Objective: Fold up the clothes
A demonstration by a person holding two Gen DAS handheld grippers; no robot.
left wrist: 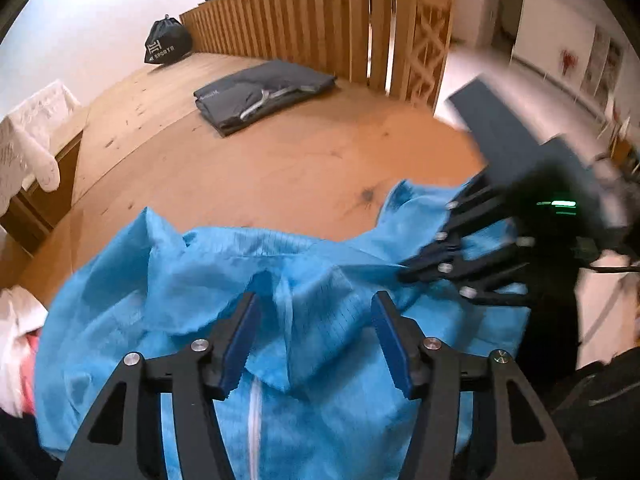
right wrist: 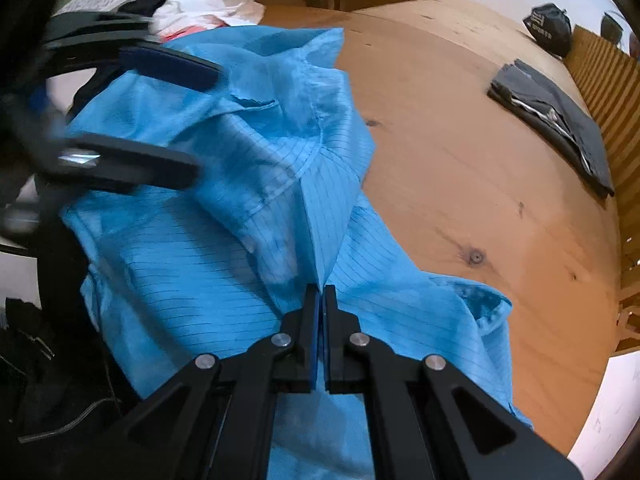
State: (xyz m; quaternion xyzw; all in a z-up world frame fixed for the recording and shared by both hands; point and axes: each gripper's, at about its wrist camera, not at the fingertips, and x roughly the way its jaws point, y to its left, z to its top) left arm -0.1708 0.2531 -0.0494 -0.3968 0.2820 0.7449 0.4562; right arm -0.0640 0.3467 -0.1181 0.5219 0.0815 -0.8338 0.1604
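Lying crumpled on the wood table [left wrist: 240,168], blue garment [left wrist: 328,280] with white zipper [left wrist: 254,412] running down its front. Left gripper [left wrist: 316,340] spread above the cloth near the collar, nothing pinched. Right gripper [right wrist: 321,332] pressed together on a raised ridge of the fabric. Folded grey garment [left wrist: 260,94] well apart, near the slatted fence [left wrist: 332,28]; black bag [left wrist: 167,42] by the wall.

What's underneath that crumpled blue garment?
The blue garment lies on a wooden table, bare beyond its edges. Whatever sits directly beneath the cloth is covered and can't be seen.
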